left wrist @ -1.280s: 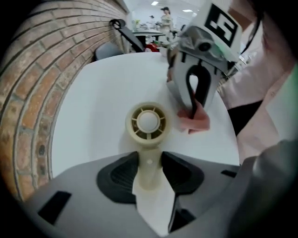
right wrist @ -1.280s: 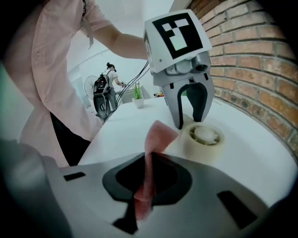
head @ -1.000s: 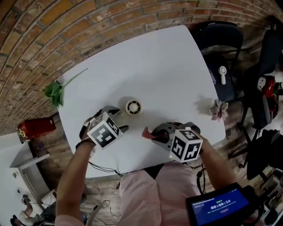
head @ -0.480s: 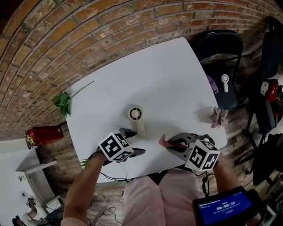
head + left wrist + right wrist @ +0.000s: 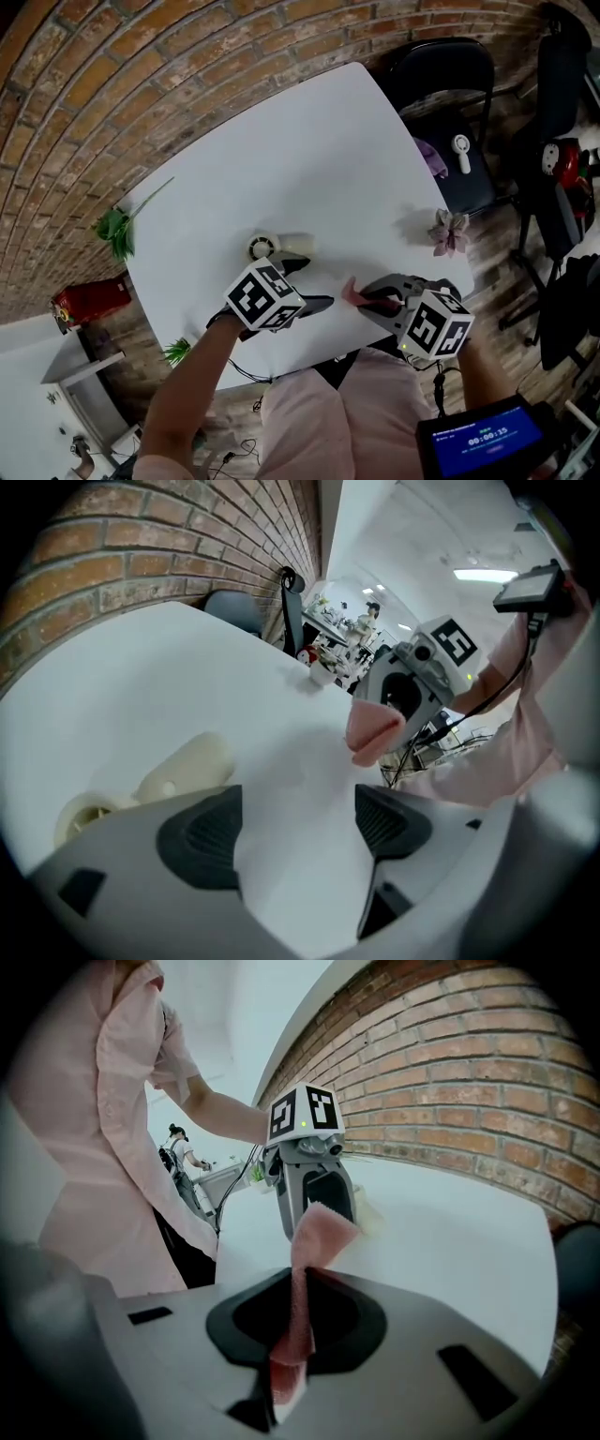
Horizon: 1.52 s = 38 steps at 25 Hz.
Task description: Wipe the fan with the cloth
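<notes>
Nearest, a lap in pale pink fabric [image 5: 319, 412] and a lit screen [image 5: 478, 441], cut off at the bottom right edge. Above these the white table [image 5: 309, 141] – matte, bare over most of its top, with rounded corners – stands on a wood-plank floor [image 5: 141, 328]. Over its near edge, the right gripper [image 5: 373, 300] has its jaws pressed together on the pink cloth [image 5: 309, 1241], which is pinched at its lower part while the free end stands up and leans toward the left. The left gripper [image 5: 311, 284] sits just left of it, well apart from the cloth. Its jaws are spread wide and have just been opening; only bare tabletop lies between them. The cream fan [image 5: 278, 247] lies on its side on the table just beyond the left gripper, head to the left, handle to the right, outside the jaws. Whether a jaw tip touches the handle cannot be told. Farther out, a dusty-pink flower [image 5: 448, 232] is at the table's right edge and a green sprig [image 5: 117, 225] at its left edge. A black chair [image 5: 441, 80] stands beyond the far right corner, and a brick wall [image 5: 141, 56] closes the far side. Hard to make out: the fan's head is half hidden behind the left gripper's body in its own view; the cloth's lower end disappears between the right pads. A red object [image 5: 84, 300] on the floor at left and a small white item [image 5: 461, 150] on the chair seat are too small to identify.
</notes>
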Each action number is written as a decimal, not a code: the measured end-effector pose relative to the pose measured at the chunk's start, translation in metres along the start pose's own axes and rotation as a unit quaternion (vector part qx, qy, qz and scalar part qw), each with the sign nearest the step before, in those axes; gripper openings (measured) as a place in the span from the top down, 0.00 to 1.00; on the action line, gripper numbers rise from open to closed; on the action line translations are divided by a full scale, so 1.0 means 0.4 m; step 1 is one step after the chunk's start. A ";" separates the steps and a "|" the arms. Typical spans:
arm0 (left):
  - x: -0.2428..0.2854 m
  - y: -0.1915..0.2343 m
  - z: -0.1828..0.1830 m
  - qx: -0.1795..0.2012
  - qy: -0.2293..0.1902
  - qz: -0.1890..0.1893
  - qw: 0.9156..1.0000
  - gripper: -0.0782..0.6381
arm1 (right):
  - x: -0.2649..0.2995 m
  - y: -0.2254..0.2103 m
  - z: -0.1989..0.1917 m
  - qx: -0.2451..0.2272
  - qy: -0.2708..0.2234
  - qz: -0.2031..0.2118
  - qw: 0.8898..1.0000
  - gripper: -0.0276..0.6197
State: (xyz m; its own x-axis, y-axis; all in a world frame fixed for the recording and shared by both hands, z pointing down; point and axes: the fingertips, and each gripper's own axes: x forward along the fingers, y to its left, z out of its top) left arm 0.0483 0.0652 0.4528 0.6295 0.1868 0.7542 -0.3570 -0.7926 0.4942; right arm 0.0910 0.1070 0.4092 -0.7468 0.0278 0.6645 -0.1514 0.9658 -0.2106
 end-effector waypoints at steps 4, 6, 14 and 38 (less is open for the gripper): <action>-0.023 -0.031 0.039 0.013 -0.015 -0.008 1.000 0.38 | 0.004 0.006 0.007 -0.004 -0.003 0.005 1.000 0.91; -0.065 -0.040 0.058 0.024 -0.034 0.001 0.999 0.38 | 0.008 0.002 0.023 -0.007 -0.008 0.006 1.000 0.91; -0.216 0.146 0.009 0.200 0.082 0.182 0.959 0.32 | 0.067 -0.038 0.067 0.042 -0.001 -0.012 0.999 0.91; -0.119 0.219 -0.076 0.335 0.208 0.135 0.909 0.38 | 0.326 -0.116 0.106 0.330 0.031 -0.039 0.943 0.91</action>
State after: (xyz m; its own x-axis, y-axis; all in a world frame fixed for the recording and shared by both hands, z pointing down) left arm -0.0336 0.0046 0.4732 0.2163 0.0253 0.9760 0.1290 -0.9916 -0.0029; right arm -0.0269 0.0550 0.4752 -0.6810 -0.0024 0.7323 -0.5895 0.5951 -0.5463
